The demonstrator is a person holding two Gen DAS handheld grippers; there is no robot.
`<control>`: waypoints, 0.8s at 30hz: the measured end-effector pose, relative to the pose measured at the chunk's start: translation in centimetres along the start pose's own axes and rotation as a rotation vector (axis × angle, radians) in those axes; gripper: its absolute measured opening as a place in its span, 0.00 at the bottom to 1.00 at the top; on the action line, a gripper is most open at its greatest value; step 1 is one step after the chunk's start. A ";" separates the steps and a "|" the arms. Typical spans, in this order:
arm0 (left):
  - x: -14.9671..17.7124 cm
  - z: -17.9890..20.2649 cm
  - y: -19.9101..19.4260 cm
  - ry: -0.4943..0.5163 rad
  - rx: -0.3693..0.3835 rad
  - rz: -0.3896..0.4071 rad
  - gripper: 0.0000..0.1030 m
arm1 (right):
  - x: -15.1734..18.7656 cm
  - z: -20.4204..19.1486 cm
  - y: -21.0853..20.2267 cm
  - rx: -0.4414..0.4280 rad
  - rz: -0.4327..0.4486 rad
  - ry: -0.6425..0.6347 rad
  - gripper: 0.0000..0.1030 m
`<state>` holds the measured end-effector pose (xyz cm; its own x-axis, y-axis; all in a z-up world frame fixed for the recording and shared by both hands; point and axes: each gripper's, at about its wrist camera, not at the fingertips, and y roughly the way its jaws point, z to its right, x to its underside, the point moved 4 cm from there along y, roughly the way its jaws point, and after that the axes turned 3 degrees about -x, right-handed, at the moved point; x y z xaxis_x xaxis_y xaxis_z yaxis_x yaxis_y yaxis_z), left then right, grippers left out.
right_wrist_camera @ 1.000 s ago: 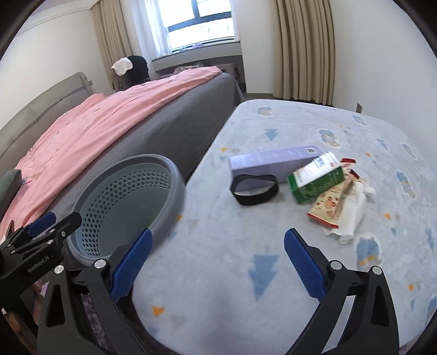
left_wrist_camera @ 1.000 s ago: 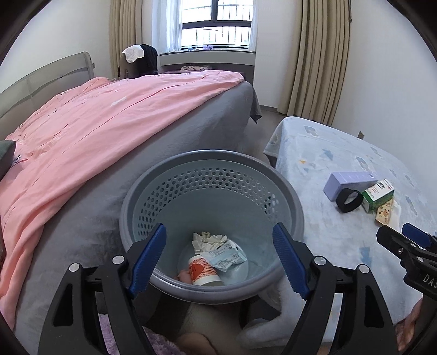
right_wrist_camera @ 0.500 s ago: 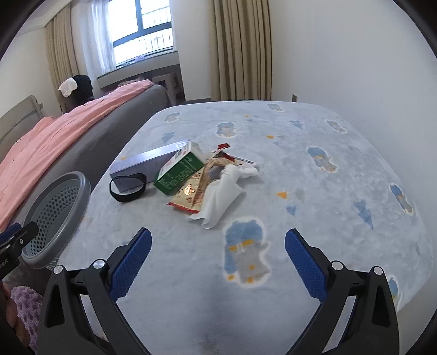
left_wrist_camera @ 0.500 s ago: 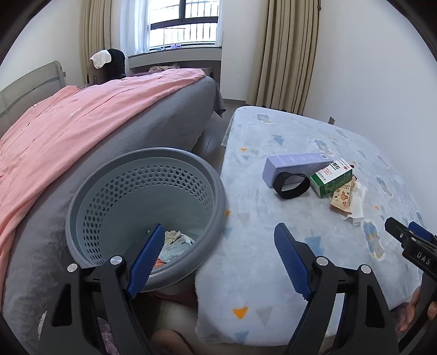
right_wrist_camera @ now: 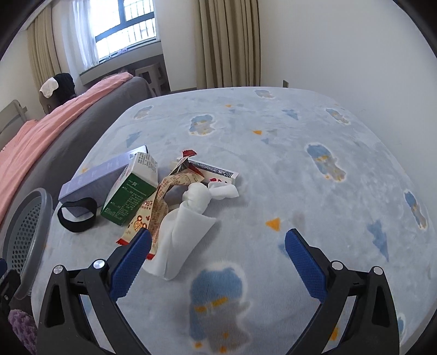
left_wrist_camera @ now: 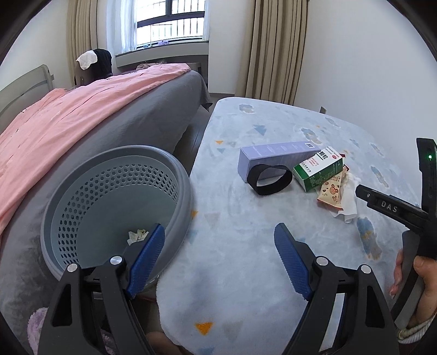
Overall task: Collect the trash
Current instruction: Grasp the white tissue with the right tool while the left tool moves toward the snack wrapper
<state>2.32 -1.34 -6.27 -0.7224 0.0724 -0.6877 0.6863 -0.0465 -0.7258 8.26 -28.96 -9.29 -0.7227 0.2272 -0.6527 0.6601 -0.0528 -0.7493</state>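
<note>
A grey perforated basket [left_wrist_camera: 82, 191] [right_wrist_camera: 32, 218] stands between the bed and a low surface under a light blue blanket [right_wrist_camera: 314, 177]; crumpled paper [left_wrist_camera: 138, 234] lies in it. On the blanket lie a lilac box [left_wrist_camera: 275, 155] [right_wrist_camera: 95, 174], a black band [left_wrist_camera: 269, 179] [right_wrist_camera: 77, 214], a green-and-white carton [left_wrist_camera: 318, 172] [right_wrist_camera: 131, 191], a snack wrapper [left_wrist_camera: 331, 192] [right_wrist_camera: 155, 207] and a white tissue [right_wrist_camera: 185, 221]. My left gripper [left_wrist_camera: 220, 248] is open over the blanket's near edge beside the basket. My right gripper [right_wrist_camera: 217, 245] is open, its left fingertip close to the wrapper and tissue.
A bed with a pink cover [left_wrist_camera: 68, 117] over a grey sheet runs along the left. Curtains [left_wrist_camera: 275, 49] and a window [left_wrist_camera: 169, 21] are at the back, a white wall on the right. A flat white-and-red packet [right_wrist_camera: 215, 173] lies behind the tissue.
Both grippers have swung to the right, away from the basket and over the blanket. The right gripper has come down close to the pile of trash. Both stayed open.
</note>
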 end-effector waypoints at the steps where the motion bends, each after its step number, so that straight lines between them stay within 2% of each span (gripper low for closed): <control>1: -0.1 0.0 0.1 0.003 -0.003 -0.001 0.76 | -0.2 0.0 0.4 0.005 -0.003 0.000 0.93; 11: -0.2 0.2 1.6 0.007 -0.012 -0.013 0.76 | -0.8 -0.4 3.0 0.052 -0.055 -0.026 0.92; 15: -0.2 0.2 1.8 0.001 -0.007 -0.019 0.76 | -0.6 -0.8 3.8 0.053 -0.089 -0.055 0.75; 19: -0.2 0.1 2.1 0.002 -0.013 -0.022 0.76 | -0.4 -1.4 3.6 0.035 -0.082 -0.086 0.62; 23: -0.2 0.4 2.1 0.022 -0.018 -0.022 0.76 | 0.1 -1.5 3.0 -0.022 -0.078 -0.081 0.19; 24: -0.2 0.5 2.1 0.027 -0.019 -0.021 0.76 | 0.1 -1.4 2.7 -0.026 -0.072 -0.077 0.17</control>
<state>3.84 -1.94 -7.67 -0.7340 0.1005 -0.6717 0.6730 -0.0254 -0.7392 10.24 -27.70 -11.26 -0.7814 0.1538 -0.6047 0.6103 -0.0138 -0.7921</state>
